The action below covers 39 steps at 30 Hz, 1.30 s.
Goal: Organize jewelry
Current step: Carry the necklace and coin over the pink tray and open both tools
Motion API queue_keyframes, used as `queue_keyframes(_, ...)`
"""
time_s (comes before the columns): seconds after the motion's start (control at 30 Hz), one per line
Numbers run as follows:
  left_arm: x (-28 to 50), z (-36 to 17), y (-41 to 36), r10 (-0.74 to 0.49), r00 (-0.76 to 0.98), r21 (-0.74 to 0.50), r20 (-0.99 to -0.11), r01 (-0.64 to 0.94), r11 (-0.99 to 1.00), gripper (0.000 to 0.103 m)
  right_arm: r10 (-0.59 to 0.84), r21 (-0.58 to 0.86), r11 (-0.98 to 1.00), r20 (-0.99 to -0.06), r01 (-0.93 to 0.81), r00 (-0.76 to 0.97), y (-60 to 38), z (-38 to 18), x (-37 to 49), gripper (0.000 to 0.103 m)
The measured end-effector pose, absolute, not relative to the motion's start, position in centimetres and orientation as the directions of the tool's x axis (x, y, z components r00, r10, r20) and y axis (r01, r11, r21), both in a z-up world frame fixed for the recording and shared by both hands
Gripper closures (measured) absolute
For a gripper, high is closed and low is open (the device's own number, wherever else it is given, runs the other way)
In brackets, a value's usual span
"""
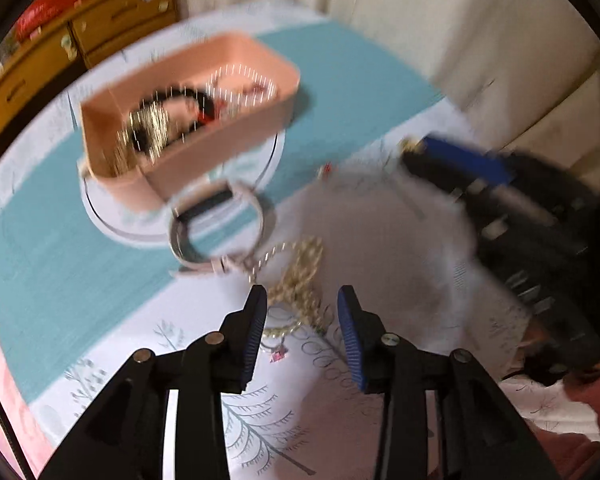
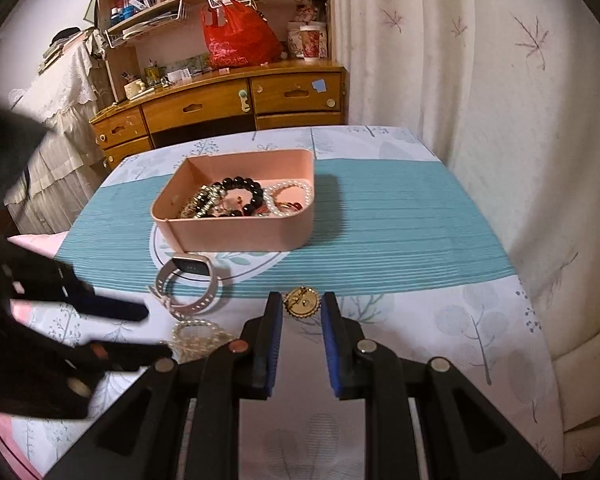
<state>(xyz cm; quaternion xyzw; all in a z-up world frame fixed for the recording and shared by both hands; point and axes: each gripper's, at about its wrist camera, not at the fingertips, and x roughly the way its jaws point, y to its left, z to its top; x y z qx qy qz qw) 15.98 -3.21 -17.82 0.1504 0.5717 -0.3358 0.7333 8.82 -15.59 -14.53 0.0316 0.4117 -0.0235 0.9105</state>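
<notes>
A pink box [image 2: 236,236] on the teal runner holds black beads [image 2: 242,184], a pearl bracelet [image 2: 290,190] and gold chains; it also shows, blurred, in the left wrist view [image 1: 220,148]. A pale watch [image 2: 190,284] lies in front of it and shows in the left wrist view [image 1: 216,236]. A pearl and gold chain heap [image 1: 300,280] lies just ahead of my open left gripper [image 1: 302,300]; the heap shows in the right wrist view [image 2: 196,336]. A small ring with a red stone [image 1: 278,354] lies between the left jaws. My right gripper [image 2: 301,304] is open around a round gold brooch [image 2: 301,301], jaws close beside it.
The table [image 2: 480,340] has a leaf-print cloth with a teal runner [image 2: 400,232]. A curtain [image 2: 480,80] hangs close on the right. A wooden desk with drawers [image 2: 220,104] and shelves stands behind the table. The left gripper [image 2: 100,320] reaches in from the left in the right wrist view.
</notes>
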Motion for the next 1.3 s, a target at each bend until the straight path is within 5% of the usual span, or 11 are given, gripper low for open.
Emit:
queue_keyframes(0.3,16.5,-20.1,-4.2,-0.308,0.130,-0.144,-0.942,0.675,0.724,0.068,-0.036,0.026,0.996,-0.772,0.088,0.634,-17.1,-15.3,9.2,0.084)
queue_keyframes(0.37,16.4,-20.2,-4.2,-0.295,0.143,-0.124,-0.945,0.676,0.727,0.081,-0.035,0.030,0.995,-0.775,0.092,0.631,-17.4,-15.4,9.3,0.083)
queue_keyframes(0.4,16.4,-20.2,-4.1,-0.309,0.128,-0.146,-0.943,0.673,0.725,0.095,-0.034,0.032,0.995,-0.776,0.092,0.630,-17.4,-15.4,9.4,0.084)
queue_keyframes(0.67,16.6,-19.9,-3.7,-0.352,0.104,-0.214,-0.930,0.624,0.751,0.100,-0.019,0.041,0.996,-0.771,0.079,0.636,-17.5,-15.2,9.9,0.083)
queue_keyframes(1.3,19.5,-4.2,-3.6,-0.581,0.166,-0.342,-0.796,0.668,0.660,0.100,-0.012,0.048,0.997,-0.690,0.062,0.724,-17.6,-10.7,12.7,0.084)
